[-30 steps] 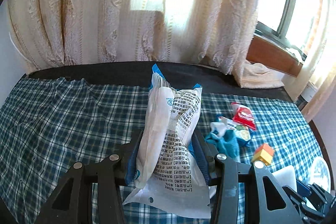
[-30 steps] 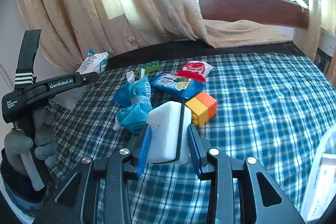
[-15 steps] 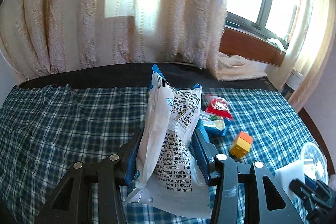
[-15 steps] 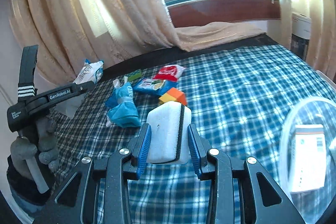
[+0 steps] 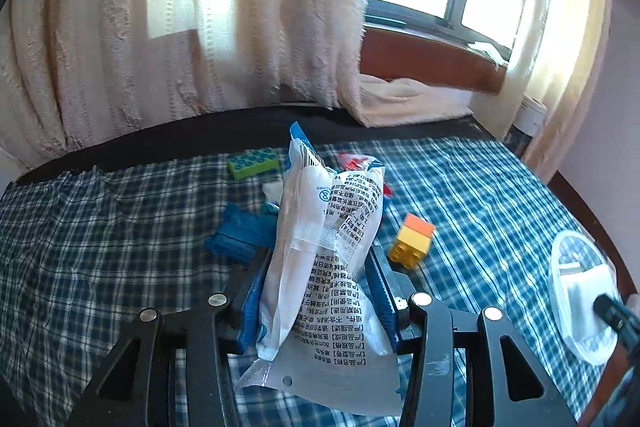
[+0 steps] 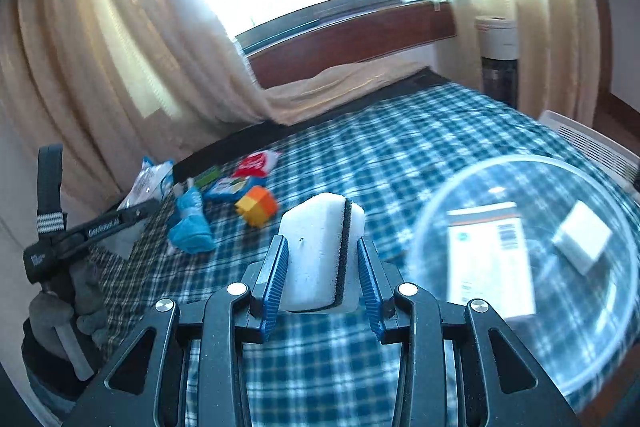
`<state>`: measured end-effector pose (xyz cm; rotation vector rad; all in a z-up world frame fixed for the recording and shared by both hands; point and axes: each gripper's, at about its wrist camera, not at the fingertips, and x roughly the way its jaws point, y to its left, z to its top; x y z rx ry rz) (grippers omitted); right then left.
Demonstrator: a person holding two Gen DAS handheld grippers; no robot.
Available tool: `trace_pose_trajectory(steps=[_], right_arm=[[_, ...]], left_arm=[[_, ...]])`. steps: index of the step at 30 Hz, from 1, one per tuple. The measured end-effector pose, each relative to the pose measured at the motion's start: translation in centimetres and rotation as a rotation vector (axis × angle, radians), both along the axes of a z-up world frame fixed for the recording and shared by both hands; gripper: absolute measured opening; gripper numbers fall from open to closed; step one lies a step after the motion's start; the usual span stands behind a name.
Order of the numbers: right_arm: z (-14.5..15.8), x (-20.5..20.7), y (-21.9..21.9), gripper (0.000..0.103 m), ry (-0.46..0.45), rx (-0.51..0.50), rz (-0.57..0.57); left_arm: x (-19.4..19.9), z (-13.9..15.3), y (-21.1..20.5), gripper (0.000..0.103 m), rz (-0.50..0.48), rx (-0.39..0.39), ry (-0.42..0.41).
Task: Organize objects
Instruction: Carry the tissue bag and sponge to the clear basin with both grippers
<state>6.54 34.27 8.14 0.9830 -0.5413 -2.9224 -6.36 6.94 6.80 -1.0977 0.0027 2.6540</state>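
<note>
My left gripper (image 5: 318, 267) is shut on a white printed plastic packet (image 5: 332, 227), held upright above the blue plaid cloth (image 5: 100, 247). My right gripper (image 6: 322, 247) is shut on a white sponge with a black layer (image 6: 316, 231). Just right of the sponge stands a clear bowl (image 6: 460, 179) holding a labelled card (image 6: 488, 259) and a small white block (image 6: 582, 241). The same bowl (image 5: 556, 255) shows at the right edge of the left wrist view. In the right wrist view, a gloved hand (image 6: 60, 311) holds the left gripper (image 6: 88, 231) at far left.
On the cloth lie a yellow-orange block (image 5: 412, 241), a blue pouch (image 5: 240, 233), a green block (image 5: 253, 163) and a red packet (image 5: 356, 161). A blue snack packet (image 6: 228, 185) lies by the orange block (image 6: 256, 205). Curtains and a windowsill back the table.
Both grippers have moved right over the cloth with their loads. The bowl now fills the right of the right wrist view, and the loose items have slid to the left.
</note>
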Motion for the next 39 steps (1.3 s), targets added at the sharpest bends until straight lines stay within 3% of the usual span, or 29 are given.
trace_pose_trajectory(steps=[19, 39], right_arm=[[-1.0, 6.5, 10.5, 0.037, 0.008, -0.047, -0.258], [-4.3, 6.6, 14.5, 0.04, -0.096, -0.05, -0.253]], left_arm=[[3.4, 0.5, 6.2, 0.05, -0.121, -0.038, -0.016], [6.1, 1.3, 17.1, 0.05, -0.303, -0.074, -0.018]])
